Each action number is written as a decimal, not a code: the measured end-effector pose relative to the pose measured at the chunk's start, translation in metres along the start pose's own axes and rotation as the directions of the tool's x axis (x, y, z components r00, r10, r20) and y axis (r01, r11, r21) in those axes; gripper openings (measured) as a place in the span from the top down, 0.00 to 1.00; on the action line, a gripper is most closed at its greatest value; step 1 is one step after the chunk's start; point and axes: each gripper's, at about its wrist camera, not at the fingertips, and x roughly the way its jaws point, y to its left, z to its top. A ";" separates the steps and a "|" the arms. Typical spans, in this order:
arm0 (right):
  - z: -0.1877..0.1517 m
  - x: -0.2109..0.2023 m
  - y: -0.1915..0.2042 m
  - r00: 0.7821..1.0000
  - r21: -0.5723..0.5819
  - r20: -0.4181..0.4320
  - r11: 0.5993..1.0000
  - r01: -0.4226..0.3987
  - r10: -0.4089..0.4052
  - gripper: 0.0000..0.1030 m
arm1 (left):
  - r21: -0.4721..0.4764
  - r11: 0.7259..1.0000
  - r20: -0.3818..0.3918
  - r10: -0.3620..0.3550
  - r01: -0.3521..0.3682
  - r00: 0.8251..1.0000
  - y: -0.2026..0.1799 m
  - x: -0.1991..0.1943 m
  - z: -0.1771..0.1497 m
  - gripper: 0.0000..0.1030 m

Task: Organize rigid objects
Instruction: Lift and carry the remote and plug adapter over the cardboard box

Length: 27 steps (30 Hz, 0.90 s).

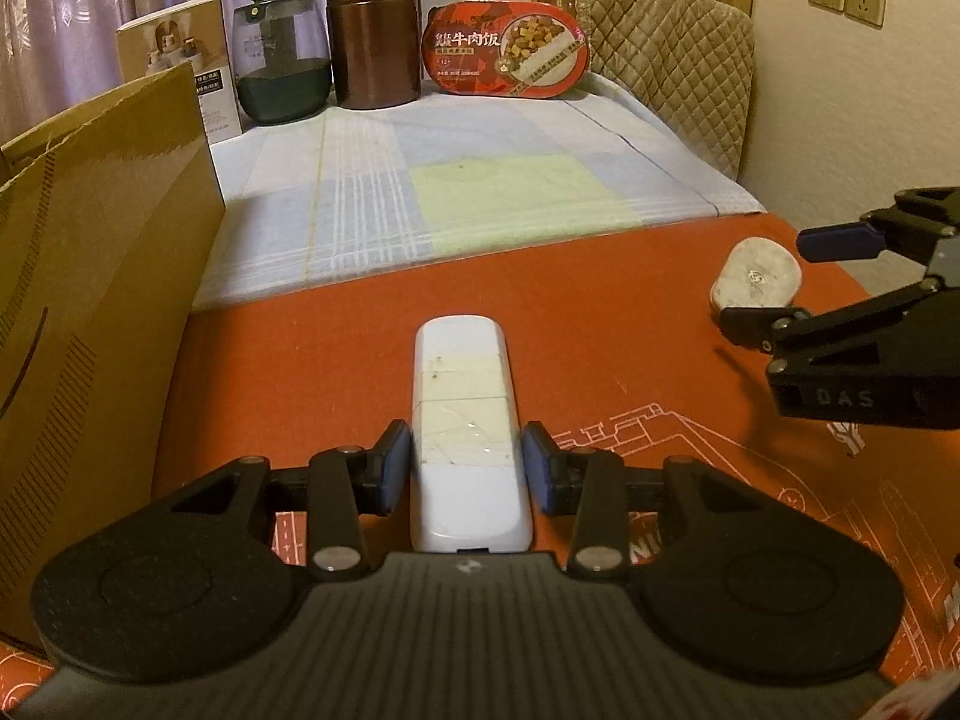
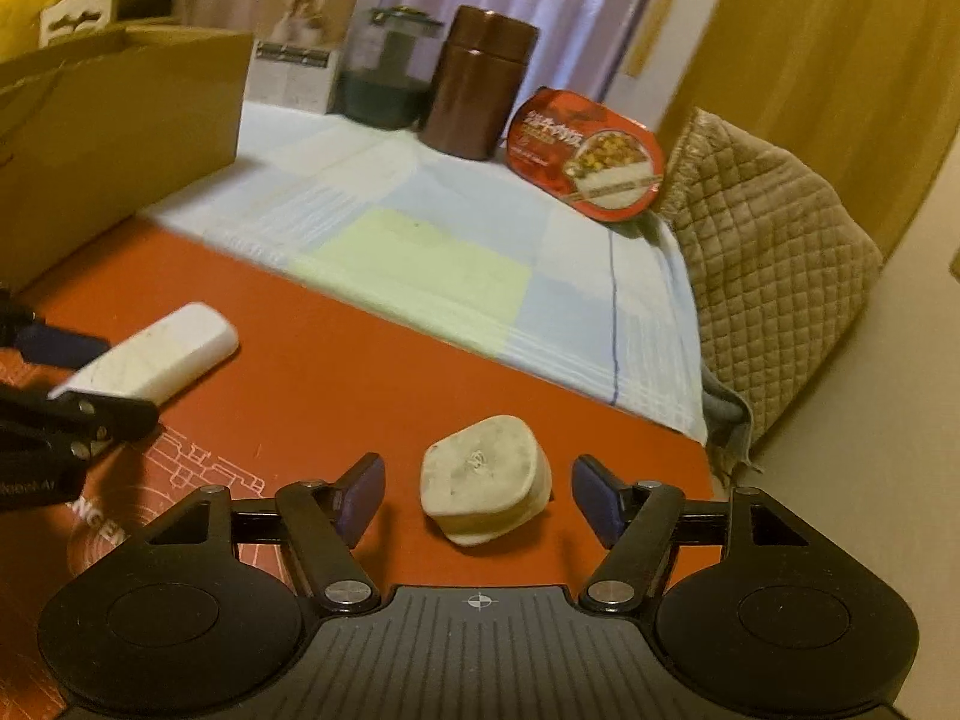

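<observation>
So my left gripper (image 1: 467, 461) has the long white remote-shaped case (image 1: 468, 420) lying straight down its line. The pads sit right at both sides, but I can't tell if they're actually pinching. My right gripper (image 2: 477, 495) is wide open around the rounded white case (image 2: 483, 480), not touching. Both lie on the red mat (image 1: 336, 360), cardboard box (image 1: 90, 276) left of it, checked cloth beyond.
</observation>
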 end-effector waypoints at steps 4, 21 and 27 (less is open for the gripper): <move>-0.001 0.011 0.002 1.000 -0.048 0.001 0.998 0.028 -0.028 0.36 | 0.003 1.000 0.006 0.001 -0.001 1.000 0.000 0.001 0.000 0.65; -0.004 0.023 0.011 0.999 -0.154 -0.023 0.987 0.041 -0.045 0.52 | 0.016 1.000 0.024 0.012 -0.012 1.000 -0.002 0.004 0.004 0.60; 0.002 0.018 0.004 0.999 -0.060 -0.027 0.998 0.019 -0.021 0.53 | 0.035 0.999 0.020 0.018 -0.019 1.000 -0.002 0.009 0.006 0.59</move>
